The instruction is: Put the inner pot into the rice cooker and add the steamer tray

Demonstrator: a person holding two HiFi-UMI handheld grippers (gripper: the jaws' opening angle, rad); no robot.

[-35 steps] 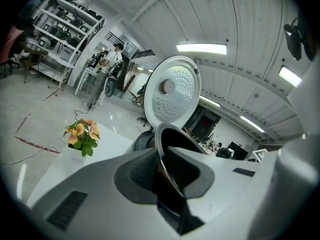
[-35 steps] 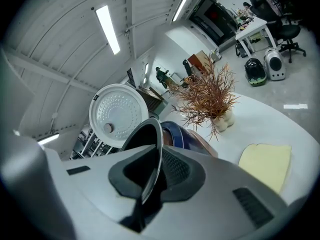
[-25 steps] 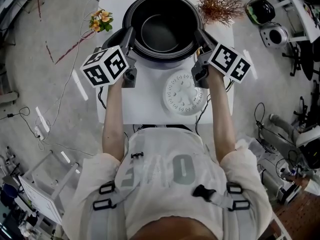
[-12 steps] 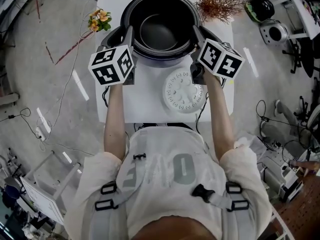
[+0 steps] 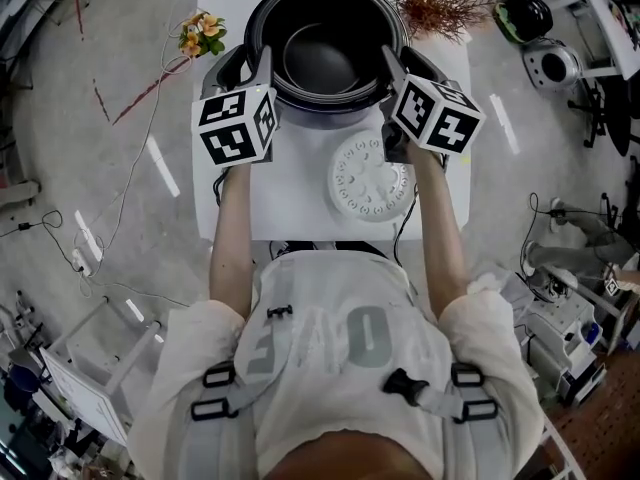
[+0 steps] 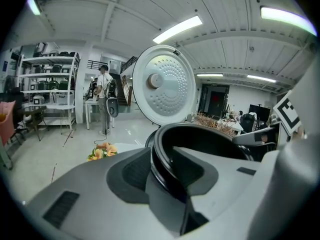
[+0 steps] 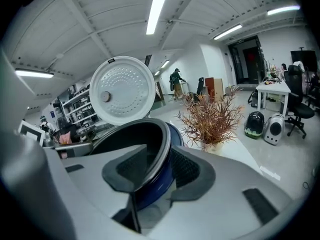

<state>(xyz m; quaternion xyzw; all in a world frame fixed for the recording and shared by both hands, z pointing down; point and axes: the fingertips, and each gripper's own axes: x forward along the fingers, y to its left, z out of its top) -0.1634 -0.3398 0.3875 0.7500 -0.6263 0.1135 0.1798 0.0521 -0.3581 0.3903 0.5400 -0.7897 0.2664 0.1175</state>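
Nearest the camera are the person's pale shirt and forearms, which reach out over the white counter. The round white perforated steamer tray lies flat on the counter, just in front of the cooker and beside the right forearm. Beyond it, the left gripper and the right gripper stand at opposite sides of the black round inner pot, which sits inside the dark blue rice cooker.

Both grippers' fingers have just been opening. In each gripper view the pot's rim passes between the fingers, one inside the pot and one outside, with the pads loosened rather than clamped on it.

Behind the pot, the cooker's round white lid stands raised. At the counter's far corners sit a small bunch of orange flowers on the left and a reddish-brown dried plant on the right.
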